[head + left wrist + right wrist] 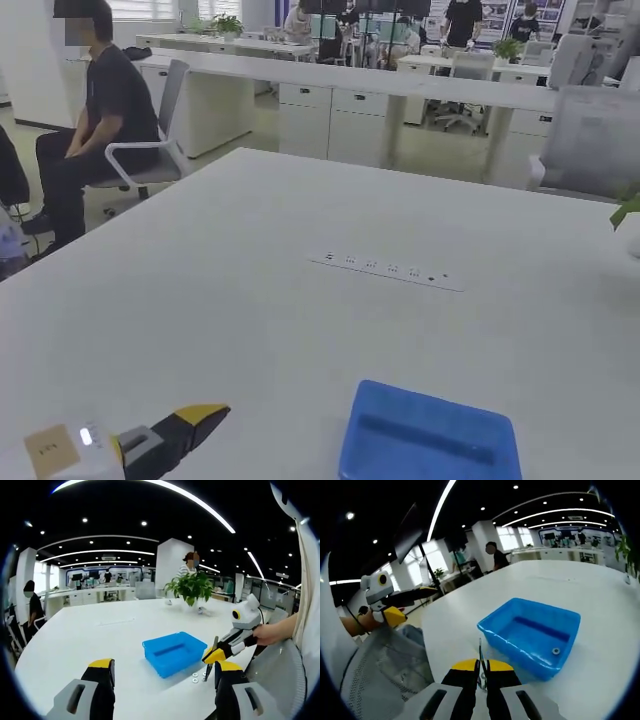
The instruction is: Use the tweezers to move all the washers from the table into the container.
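- Container: blue, shallow, rectangular tray, open side up, standing on the white table.
- Washer: one small metal ring, lying flat on the floor of the container, near the wall that faces the right gripper view.
- Washers: a few small rings lying on the table, just beside a corner of the container, on the side toward the right gripper. They do not touch the container wall.
- Tweezers: thin and dark, with the tips pointing down at the table just beside the loose washers, outside the container. Whether the tips touch a washer cannot be told.
- Right gripper: black and yellow jaws drawn together and clamped on the tweezers. It is held beside the container by a hand, level with the corner where the washers lie.
- Left gripper: jaws spread wide apart with nothing between them. It is held above the table on the other side of the container from the right gripper.
- Socket strip: set flush in the table, beyond the container in the head view.
- Plant: green and leafy, on the table well behind the container in the left gripper view.
- Seated person: in a chair off the table's edge, well apart from the container.
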`<state>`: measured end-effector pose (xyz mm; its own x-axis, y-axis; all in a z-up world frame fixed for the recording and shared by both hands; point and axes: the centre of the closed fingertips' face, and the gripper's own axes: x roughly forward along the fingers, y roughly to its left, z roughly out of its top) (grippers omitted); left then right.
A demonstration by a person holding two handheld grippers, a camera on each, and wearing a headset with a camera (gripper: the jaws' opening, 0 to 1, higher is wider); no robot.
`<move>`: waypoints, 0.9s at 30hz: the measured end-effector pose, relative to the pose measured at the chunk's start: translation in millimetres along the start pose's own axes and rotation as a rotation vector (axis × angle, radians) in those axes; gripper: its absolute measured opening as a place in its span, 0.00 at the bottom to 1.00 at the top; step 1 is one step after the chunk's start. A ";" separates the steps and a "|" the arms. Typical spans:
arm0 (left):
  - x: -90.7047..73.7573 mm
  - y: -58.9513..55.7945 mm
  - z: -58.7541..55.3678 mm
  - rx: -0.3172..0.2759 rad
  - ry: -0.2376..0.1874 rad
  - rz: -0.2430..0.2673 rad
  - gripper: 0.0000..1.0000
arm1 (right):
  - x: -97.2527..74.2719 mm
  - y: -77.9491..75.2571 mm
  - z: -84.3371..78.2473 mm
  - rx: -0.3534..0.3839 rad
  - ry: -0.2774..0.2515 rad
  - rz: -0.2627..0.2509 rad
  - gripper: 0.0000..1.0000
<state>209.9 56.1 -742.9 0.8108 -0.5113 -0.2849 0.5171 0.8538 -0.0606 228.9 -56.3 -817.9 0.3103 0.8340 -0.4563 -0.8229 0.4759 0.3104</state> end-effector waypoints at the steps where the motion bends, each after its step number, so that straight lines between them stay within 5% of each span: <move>1: 0.0 -0.4 0.2 0.002 0.000 -0.001 0.83 | 0.3 0.1 -0.1 -0.009 0.001 0.001 0.02; 6: 0.7 -1.1 -0.6 0.004 0.005 -0.004 0.83 | 2.3 4.8 -2.4 -0.066 0.027 0.009 0.03; 17: 1.1 -1.7 -2.4 0.007 0.013 -0.005 0.83 | 10.4 30.9 -9.8 -0.421 0.113 0.061 0.03; 27: 0.8 -0.7 -2.4 0.009 0.014 -0.001 0.82 | 13.7 35.1 -13.9 -0.469 0.139 0.075 0.04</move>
<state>209.5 55.3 -745.4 0.8063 -0.5108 -0.2982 0.5205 0.8523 -0.0527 197.7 -32.0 -824.9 0.2016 0.8011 -0.5635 -0.9760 0.2124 -0.0472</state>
